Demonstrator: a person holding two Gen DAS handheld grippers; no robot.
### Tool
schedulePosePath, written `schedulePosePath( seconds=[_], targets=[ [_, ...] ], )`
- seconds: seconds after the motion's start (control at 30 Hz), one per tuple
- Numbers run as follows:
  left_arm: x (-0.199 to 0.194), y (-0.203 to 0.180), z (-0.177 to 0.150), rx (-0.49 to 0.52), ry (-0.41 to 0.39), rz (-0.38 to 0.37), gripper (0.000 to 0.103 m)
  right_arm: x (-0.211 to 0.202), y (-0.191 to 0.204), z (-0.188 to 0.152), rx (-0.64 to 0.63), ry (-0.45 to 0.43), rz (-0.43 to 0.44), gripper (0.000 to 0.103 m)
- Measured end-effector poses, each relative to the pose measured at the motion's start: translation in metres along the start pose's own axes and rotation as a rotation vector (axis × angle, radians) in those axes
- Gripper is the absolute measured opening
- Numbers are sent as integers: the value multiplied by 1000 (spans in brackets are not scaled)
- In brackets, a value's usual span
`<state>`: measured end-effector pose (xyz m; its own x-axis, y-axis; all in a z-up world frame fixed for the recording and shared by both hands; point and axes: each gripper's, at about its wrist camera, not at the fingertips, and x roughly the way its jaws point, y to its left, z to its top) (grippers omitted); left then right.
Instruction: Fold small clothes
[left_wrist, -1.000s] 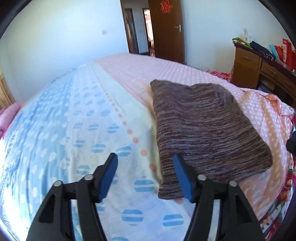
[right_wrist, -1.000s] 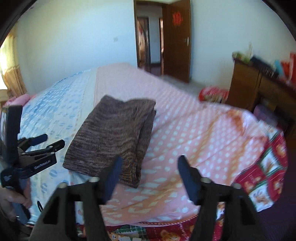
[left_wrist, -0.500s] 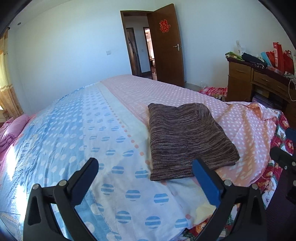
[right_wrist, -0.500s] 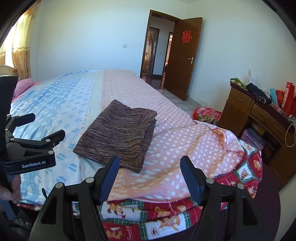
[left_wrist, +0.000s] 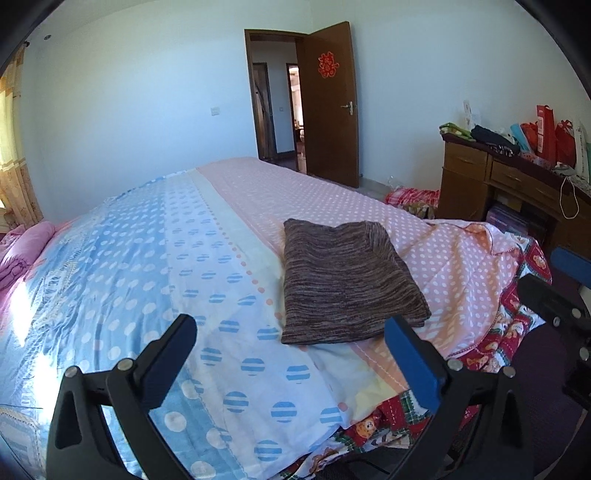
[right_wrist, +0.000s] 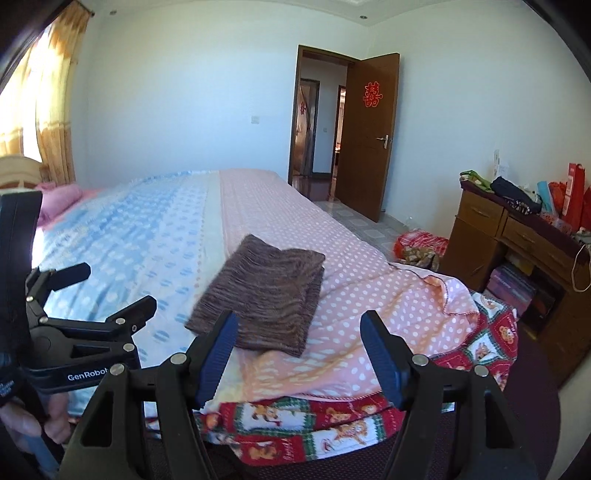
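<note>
1. While both grippers point slightly downward over the near edge of the bed (left_wrist: 122, 266), the left gripper (left_wrist: 291, 354) has its jaws spread as wide as they go, with nothing between the pads.
2. Beside it, the right gripper (right_wrist: 299, 350) has its jaws parted at a moderate gap and is likewise empty; in its view a hand (right_wrist: 40, 424) grips the handle of the left tool at the lower left.
3. One folded brown knit garment (left_wrist: 347, 284) lies flat on the pink dotted half of the bedspread, close to the cream stripe and near the foot of the bed, touched by neither gripper.
4. Counted: two grippers, one garment, one bed, one open wooden door (left_wrist: 332, 103), one wooden desk (left_wrist: 491, 184) loaded with bags, and one pink pillow (left_wrist: 22, 251) at the far left.
5. Compared with a second ago, the left jaws have gone from a narrower gap to fully wide, while the right jaws look unchanged.
6. Both cameras have pulled back and risen: the garment looks smaller and farther off, and the bear-print quilt (right_wrist: 317, 424) at the bed's edge now shows below it.
</note>
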<state>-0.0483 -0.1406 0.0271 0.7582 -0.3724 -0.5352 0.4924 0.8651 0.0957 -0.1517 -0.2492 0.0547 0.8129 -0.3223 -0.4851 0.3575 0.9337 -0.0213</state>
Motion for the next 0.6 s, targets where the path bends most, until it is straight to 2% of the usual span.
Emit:
schedulePosePath(
  seconds=[0.13,0.23,0.33,0.6],
  targets=[
    [-19,7,7,-37,-73,15,103,-10,4,7,13,-42,18,70],
    [-31,9,11,-52,-125,54,103,-19,5,12,19,-74,28,72],
    [-39,10,14,-65,-149,62,103,-26,6,15,24,-110,38,79],
    [-47,7,14,-47,-189,93,103,-35,10,16,10,-153,29,79]
  ],
)
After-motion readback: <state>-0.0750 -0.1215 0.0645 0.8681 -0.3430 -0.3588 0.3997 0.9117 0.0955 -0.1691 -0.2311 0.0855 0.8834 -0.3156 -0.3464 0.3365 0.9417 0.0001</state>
